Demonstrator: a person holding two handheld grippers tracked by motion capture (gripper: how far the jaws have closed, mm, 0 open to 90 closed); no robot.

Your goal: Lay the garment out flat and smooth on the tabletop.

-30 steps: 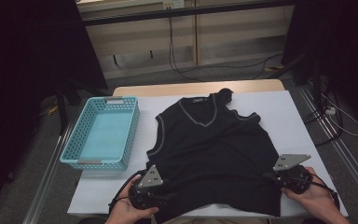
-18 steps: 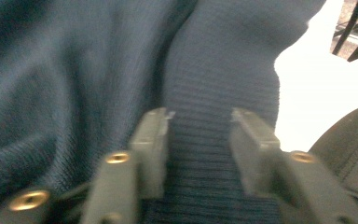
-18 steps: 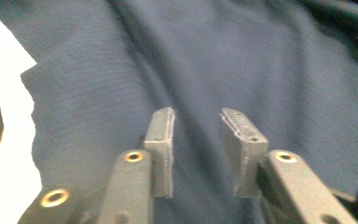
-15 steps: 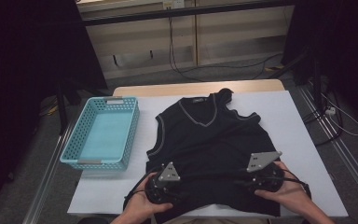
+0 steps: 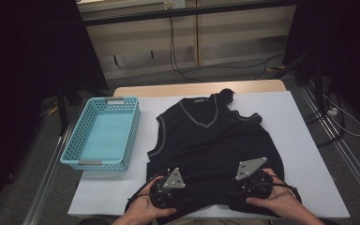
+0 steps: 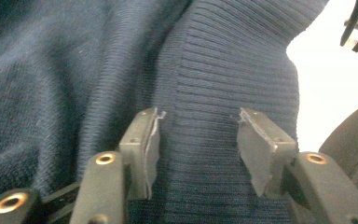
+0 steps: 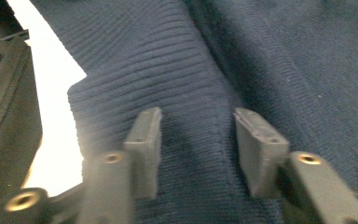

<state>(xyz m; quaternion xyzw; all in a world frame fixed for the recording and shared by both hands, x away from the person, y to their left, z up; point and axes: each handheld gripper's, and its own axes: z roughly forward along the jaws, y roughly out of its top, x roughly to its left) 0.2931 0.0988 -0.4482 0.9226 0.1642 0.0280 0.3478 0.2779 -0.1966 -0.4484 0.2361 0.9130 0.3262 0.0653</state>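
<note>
Table [image 5: 304,154], white top. Dark knit vest [image 5: 206,140] lies flat across its middle, neck pointing to the far edge, ribbed hem at the near edge. A blue basket [image 5: 104,133] stands left of the vest, apart from it.

Step in hand, as I read it: taking the hem at two points to start a fold up toward the neck. To do it well I'd push both sets of jaws deep enough to take both layers of the rib band, close evenly, then lift both sides together so the hem stays straight. A grab of one layer only would drag and skew the vest.

Pose: both forearms come in low at the vest's near edge, palms cupped round the tools. Left gripper [image 6: 198,140] sits over the hem's left part, jaws apart, rib band [image 6: 205,93] between the pads, not yet pinched. Right gripper [image 7: 198,140] over the hem's right part, jaws likewise apart, straddling ribbed cloth.
</note>
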